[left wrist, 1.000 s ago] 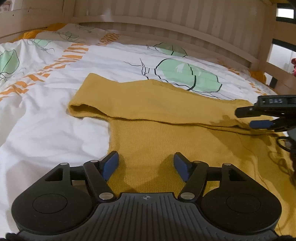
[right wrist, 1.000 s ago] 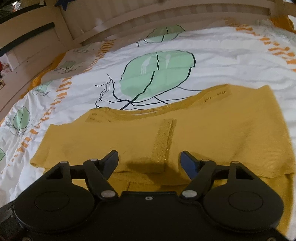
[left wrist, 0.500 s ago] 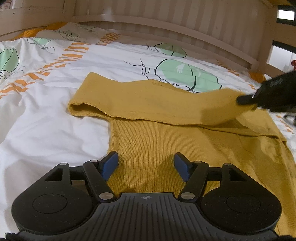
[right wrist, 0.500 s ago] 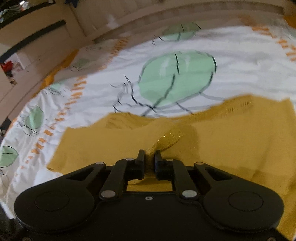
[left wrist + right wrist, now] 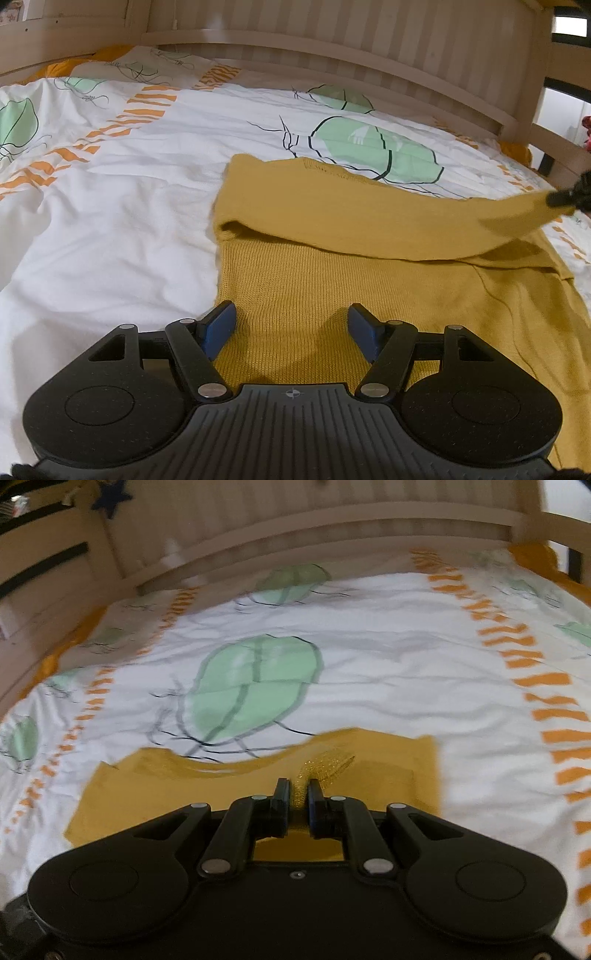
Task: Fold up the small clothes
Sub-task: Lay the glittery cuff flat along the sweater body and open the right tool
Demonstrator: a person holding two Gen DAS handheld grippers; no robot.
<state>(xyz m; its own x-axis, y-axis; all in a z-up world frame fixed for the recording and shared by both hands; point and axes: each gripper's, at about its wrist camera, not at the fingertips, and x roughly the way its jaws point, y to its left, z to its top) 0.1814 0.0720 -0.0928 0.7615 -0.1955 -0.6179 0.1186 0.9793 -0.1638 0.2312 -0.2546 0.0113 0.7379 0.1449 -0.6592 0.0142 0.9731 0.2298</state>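
A mustard-yellow knitted sweater (image 5: pixel 332 295) is lying on a bed (image 5: pixel 110 240) covered with a white quilt printed with green leaves and orange stripes. The garment is sitting toward the near edge of the bed, well apart from the wooden slatted rail (image 5: pixel 332 48) running along the far edge.

The left gripper (image 5: pixel 291 325) is hovering over the near part of the sweater's body. Its jaws are standing wide apart, with the blue pads (image 5: pixel 218 325) on either side of bare knit and nothing held between them.

The right gripper (image 5: pixel 297 797) is pinching a ribbed band of the sweater (image 5: pixel 325 768). Its jaws are drawn nearly together, with the yellow fabric bunched between the pads. In the left wrist view, the right gripper (image 5: pixel 570 195) is appearing at the right edge, lifting a folded-over sleeve (image 5: pixel 369 218) off the layer beneath; the sleeve is stretching across the upper part of the garment and casting a shadow under its raised end. The right wrist view is blurred.
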